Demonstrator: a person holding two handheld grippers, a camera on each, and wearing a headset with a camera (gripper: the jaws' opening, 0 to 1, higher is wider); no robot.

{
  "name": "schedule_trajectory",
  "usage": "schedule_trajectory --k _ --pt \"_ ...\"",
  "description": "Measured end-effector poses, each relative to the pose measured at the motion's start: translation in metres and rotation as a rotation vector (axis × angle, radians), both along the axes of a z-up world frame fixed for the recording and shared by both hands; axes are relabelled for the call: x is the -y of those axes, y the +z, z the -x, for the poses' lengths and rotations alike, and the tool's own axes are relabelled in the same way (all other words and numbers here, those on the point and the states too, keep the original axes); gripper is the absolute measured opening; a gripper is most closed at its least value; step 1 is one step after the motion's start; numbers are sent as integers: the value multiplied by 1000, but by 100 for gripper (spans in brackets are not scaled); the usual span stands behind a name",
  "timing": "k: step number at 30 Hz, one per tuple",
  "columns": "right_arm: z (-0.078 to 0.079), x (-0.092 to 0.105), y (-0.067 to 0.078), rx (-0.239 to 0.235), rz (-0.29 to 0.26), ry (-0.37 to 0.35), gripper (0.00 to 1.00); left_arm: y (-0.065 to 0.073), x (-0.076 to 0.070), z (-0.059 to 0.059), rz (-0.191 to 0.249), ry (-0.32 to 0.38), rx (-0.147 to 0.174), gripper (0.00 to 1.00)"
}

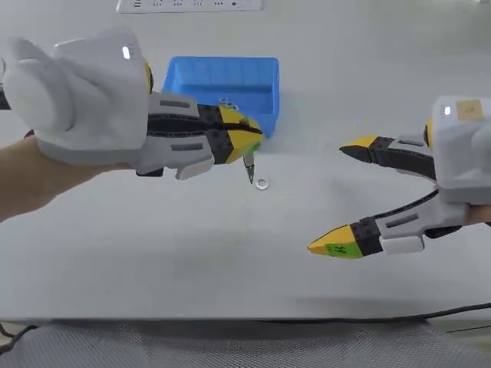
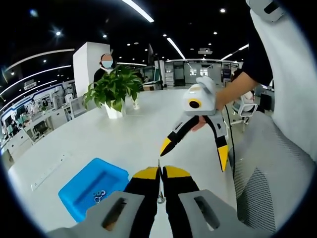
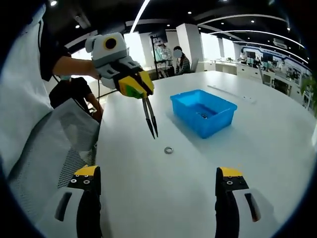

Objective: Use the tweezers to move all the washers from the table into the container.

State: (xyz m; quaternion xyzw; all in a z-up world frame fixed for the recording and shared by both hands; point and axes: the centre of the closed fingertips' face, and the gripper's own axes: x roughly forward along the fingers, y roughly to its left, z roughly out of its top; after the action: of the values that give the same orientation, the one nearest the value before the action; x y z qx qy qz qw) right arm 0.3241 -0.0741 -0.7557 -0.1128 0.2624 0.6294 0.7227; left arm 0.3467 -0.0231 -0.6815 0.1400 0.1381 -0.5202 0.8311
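A single small metal washer (image 1: 263, 184) (image 3: 169, 149) lies on the white table. My left gripper (image 1: 253, 130) (image 2: 161, 172) (image 3: 140, 89) is shut on a pair of tweezers (image 1: 249, 169) (image 3: 149, 118). Their tips point down just left of the washer and hold nothing. Behind stands the blue container (image 1: 222, 84) (image 2: 94, 191) (image 3: 203, 111) with a few washers (image 2: 99, 194) inside. My right gripper (image 1: 341, 198) (image 2: 194, 154) (image 3: 157, 172) hangs open to the right, with nothing between its jaws.
The white table (image 1: 153, 253) reaches a front edge near me, where a grey mesh chair back (image 2: 262, 193) stands. A power strip (image 1: 188, 4) lies at the far edge. A potted plant (image 2: 115, 91) stands farther along the table.
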Motion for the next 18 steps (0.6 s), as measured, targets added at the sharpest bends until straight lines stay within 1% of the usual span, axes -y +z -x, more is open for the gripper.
schedule_trajectory --k 3,8,10,12,13,15,18 --pt "-3 0 -2 -7 -2 -2 97 -4 2 -1 4 -2 -8 6" --pt "-6 -1 -2 -19 -12 -7 97 -7 8 -5 19 -8 -8 6" --pt "-6 -1 -3 -24 -13 -8 97 -10 10 -6 15 -14 -4 6" --pt "-6 -1 -4 -37 -19 -13 97 -11 11 -8 16 -16 -13 6" --pt "-6 -2 -2 -47 -31 -18 96 -13 12 -8 14 -16 -12 6" --pt "-6 -2 -2 -50 -35 -18 96 -16 11 -10 9 -16 -14 6" --pt "-5 -2 -3 -54 -34 -15 96 -16 12 -10 14 -18 -15 6"
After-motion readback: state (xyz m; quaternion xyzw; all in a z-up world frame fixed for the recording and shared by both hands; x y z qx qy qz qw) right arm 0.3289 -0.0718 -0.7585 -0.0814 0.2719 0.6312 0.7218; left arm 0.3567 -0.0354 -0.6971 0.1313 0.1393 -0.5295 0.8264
